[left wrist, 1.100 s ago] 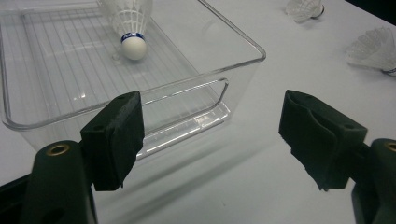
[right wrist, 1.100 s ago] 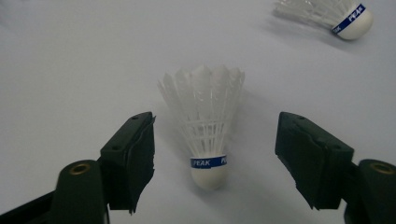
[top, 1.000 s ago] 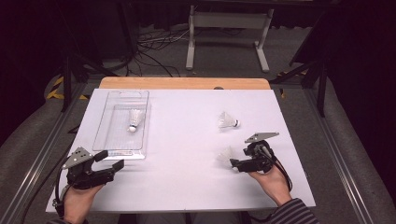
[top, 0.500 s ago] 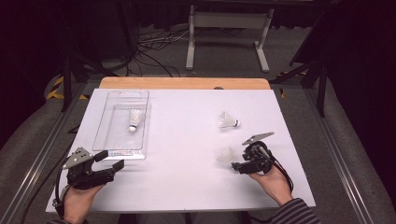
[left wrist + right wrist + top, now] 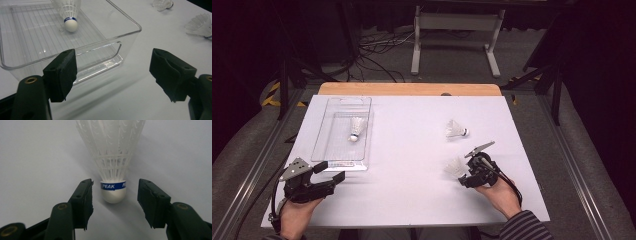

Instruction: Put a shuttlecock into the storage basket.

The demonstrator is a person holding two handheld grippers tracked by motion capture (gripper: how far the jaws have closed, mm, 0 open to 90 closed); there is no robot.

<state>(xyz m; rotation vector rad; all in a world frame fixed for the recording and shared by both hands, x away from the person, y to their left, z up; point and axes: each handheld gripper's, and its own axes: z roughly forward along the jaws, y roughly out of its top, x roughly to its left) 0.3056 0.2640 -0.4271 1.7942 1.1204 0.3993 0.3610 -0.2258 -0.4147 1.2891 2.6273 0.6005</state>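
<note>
Left claw (image 5: 331, 177) rests just near of the clear tray (image 5: 319, 145), jaws wide, nothing between them. One shuttlecock (image 5: 356, 128) lies inside the tray. Well right of the tray, a second shuttlecock (image 5: 457, 129) lies on the table (image 5: 412, 150). Nearer, a third shuttlecock (image 5: 112, 167) sits between the right claw (image 5: 115, 202) jaws, which have just been closing; pads not touching its cork.
</note>
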